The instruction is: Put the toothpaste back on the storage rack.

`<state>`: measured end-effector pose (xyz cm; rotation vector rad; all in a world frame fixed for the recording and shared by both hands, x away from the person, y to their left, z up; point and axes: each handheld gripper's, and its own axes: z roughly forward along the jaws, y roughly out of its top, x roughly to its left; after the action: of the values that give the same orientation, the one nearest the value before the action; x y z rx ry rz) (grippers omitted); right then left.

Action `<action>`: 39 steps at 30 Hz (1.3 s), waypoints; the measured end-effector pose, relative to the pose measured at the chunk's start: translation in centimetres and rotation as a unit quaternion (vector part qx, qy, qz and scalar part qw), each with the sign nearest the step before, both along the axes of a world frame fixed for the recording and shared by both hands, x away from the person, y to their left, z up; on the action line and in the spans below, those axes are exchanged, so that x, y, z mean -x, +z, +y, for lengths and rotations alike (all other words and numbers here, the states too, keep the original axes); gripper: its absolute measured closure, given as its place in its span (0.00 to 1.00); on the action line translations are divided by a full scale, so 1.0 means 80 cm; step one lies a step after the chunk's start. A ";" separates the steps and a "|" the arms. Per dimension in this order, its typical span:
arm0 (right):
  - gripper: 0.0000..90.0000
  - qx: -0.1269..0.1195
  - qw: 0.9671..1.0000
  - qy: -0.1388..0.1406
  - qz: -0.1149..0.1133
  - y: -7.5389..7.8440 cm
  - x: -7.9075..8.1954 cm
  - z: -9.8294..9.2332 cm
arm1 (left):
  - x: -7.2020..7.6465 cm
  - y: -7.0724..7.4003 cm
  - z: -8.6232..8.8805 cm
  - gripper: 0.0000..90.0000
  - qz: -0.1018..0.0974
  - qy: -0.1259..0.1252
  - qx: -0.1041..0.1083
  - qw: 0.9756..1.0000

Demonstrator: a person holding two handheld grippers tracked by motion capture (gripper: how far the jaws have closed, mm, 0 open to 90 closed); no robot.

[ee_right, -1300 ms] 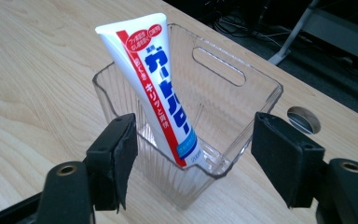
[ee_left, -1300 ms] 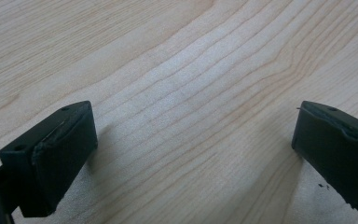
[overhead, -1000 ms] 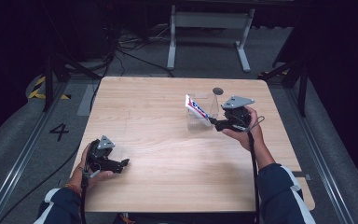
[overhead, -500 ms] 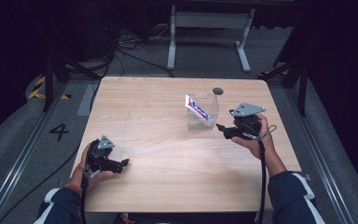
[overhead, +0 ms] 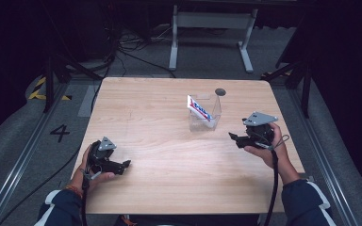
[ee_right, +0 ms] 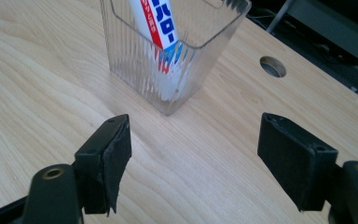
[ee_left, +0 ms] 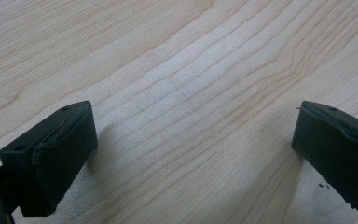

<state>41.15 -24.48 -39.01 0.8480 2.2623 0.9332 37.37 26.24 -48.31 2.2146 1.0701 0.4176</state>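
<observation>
A clear ribbed plastic cup (overhead: 204,117) (ee_right: 168,56) stands upright on the wooden table, right of centre. A white tube with red and blue print (overhead: 199,108) (ee_right: 156,23) leans inside it, its top sticking out toward the left. My right gripper (overhead: 233,138) (ee_right: 193,158) is open and empty, held just off the cup's near right side with its jaws pointed at it. My left gripper (overhead: 125,165) (ee_left: 191,149) is open too, low over bare wood at the table's near left.
A round hole (overhead: 220,92) (ee_right: 272,66) pierces the table top behind the cup. The table's edges drop to a dark floor with cables, a metal frame (overhead: 212,35) behind and rails at both sides.
My right gripper has let go of the cup and drawn back to the right and toward the person. The cup with the tube stays standing. The left gripper has not moved.
</observation>
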 end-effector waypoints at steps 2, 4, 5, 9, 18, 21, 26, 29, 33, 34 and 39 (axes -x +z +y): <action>0.29 0.002 1.000 -0.001 0.001 -0.003 0.002 -0.003 | 0.000 0.000 0.000 0.01 0.000 0.000 0.000 1.000; 0.29 0.005 1.000 -0.003 0.005 -0.005 0.004 -0.005 | 0.000 0.000 0.000 0.01 0.000 0.000 0.000 1.000; 0.29 0.006 1.000 -0.003 0.004 -0.006 0.006 -0.007 | 0.000 0.000 0.000 0.01 0.000 0.000 0.000 1.000; 0.29 0.007 1.000 -0.005 0.007 -0.011 0.009 -0.012 | 0.000 0.000 0.000 0.01 0.000 0.000 0.000 1.000; 0.29 0.018 1.000 -0.010 0.016 -0.024 0.019 -0.024 | 0.000 0.000 0.000 0.01 0.000 0.000 0.000 1.000; 0.29 0.019 1.000 -0.015 0.019 -0.027 0.023 -0.029 | 0.000 0.000 0.000 0.01 0.000 0.000 0.000 1.000; 0.29 0.020 0.999 -0.017 0.022 -0.035 0.030 -0.037 | 0.000 0.000 0.000 0.01 0.000 0.000 0.000 1.000; 0.28 0.022 0.999 -0.021 0.024 -0.041 0.034 -0.043 | 0.000 0.000 0.000 0.01 0.000 0.000 0.000 1.000; 0.27 0.020 0.999 -0.030 0.031 -0.049 0.040 -0.052 | 0.000 0.000 0.000 0.01 0.000 -0.001 0.000 1.000; 0.27 0.019 0.999 -0.034 0.033 -0.050 0.041 -0.054 | 0.000 0.000 0.000 0.01 0.000 0.000 0.000 1.000; 0.26 0.016 0.998 -0.039 0.039 -0.059 0.047 -0.064 | 0.000 0.000 0.000 0.01 0.000 0.000 0.000 1.000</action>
<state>37.36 -29.58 -43.72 0.9670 2.2871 0.8390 37.37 26.24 -48.31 2.2145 1.0703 0.4174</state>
